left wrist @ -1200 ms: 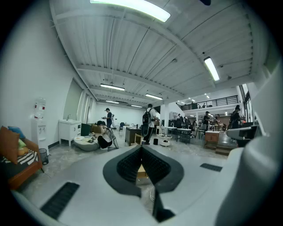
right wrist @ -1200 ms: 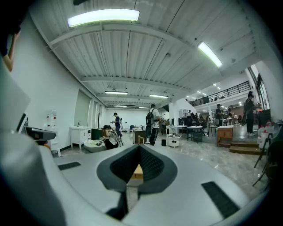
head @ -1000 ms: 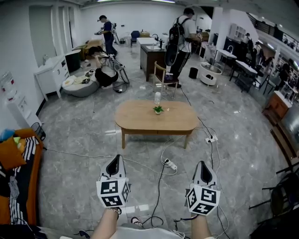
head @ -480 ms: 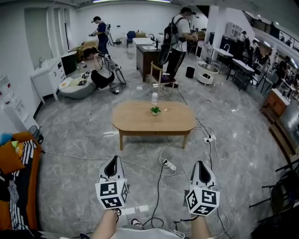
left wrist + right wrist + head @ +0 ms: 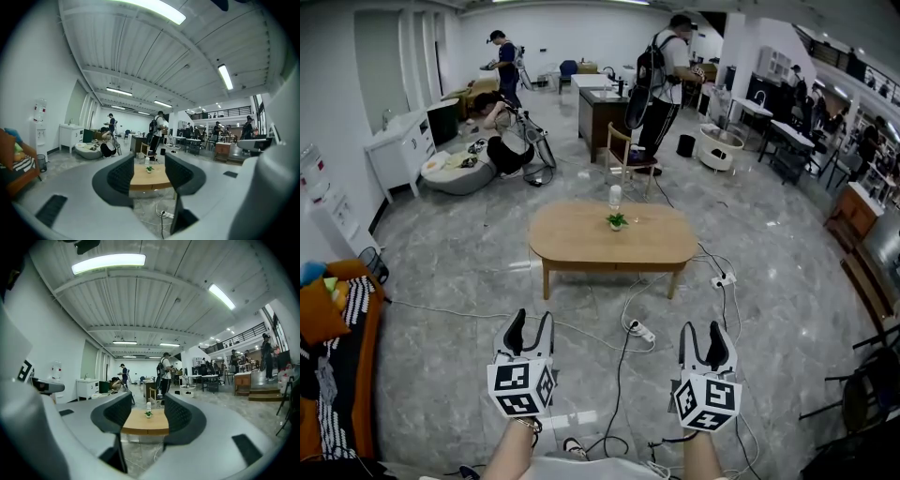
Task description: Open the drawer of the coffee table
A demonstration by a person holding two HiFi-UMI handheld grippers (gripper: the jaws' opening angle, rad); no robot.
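Observation:
The oval wooden coffee table stands on the grey marble floor a few steps ahead, its front apron facing me. A small potted plant and a white bottle stand on its top. My left gripper and right gripper are held side by side low in the head view, far short of the table. Both point at it, so the table shows between the left jaws and the table between the right jaws. Both pairs of jaws have just been opening and hold nothing.
Cables and a white power strip lie on the floor between me and the table; another strip lies by its right leg. A wooden chair and a standing person are behind it. A sofa is at my left.
Both grippers' jaws, shut in the earlier frames, now stand apart. The hands stay in about the same place.

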